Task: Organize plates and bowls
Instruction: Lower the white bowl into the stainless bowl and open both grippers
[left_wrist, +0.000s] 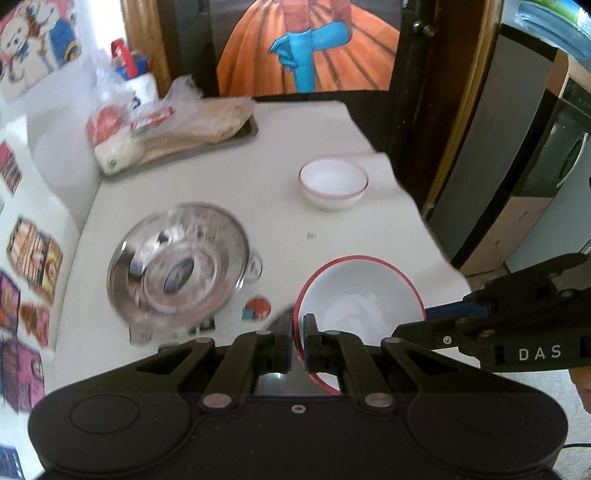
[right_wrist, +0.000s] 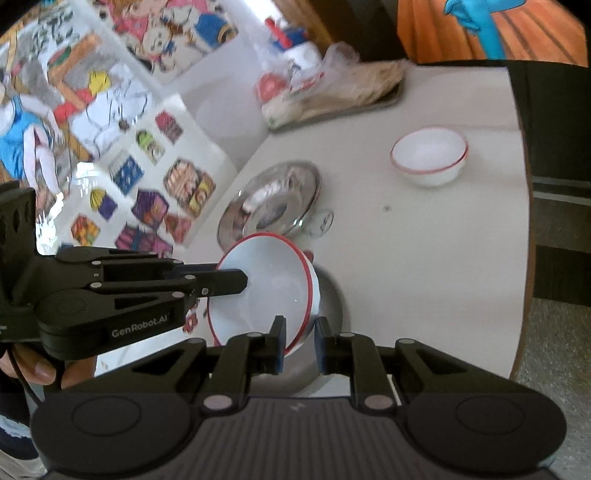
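Note:
A large white bowl with a red rim (left_wrist: 360, 295) is held tilted above the white table (left_wrist: 280, 140). My left gripper (left_wrist: 298, 339) is shut on its near-left rim. My right gripper (right_wrist: 299, 343) stands at the bowl's (right_wrist: 266, 291) lower right rim with a small gap between its fingers; the rim lies between them. A shiny steel plate (left_wrist: 177, 264) with a glass lid on it lies left of the bowl. A small white bowl with a thin red rim (left_wrist: 333, 183) sits upright at the far right of the table.
A metal tray (left_wrist: 236, 138) with plastic-wrapped food packs stands at the back left. A wall with colourful stickers (right_wrist: 110, 147) borders the table's left side. The table's right edge (left_wrist: 417, 206) drops off beside a dark door frame.

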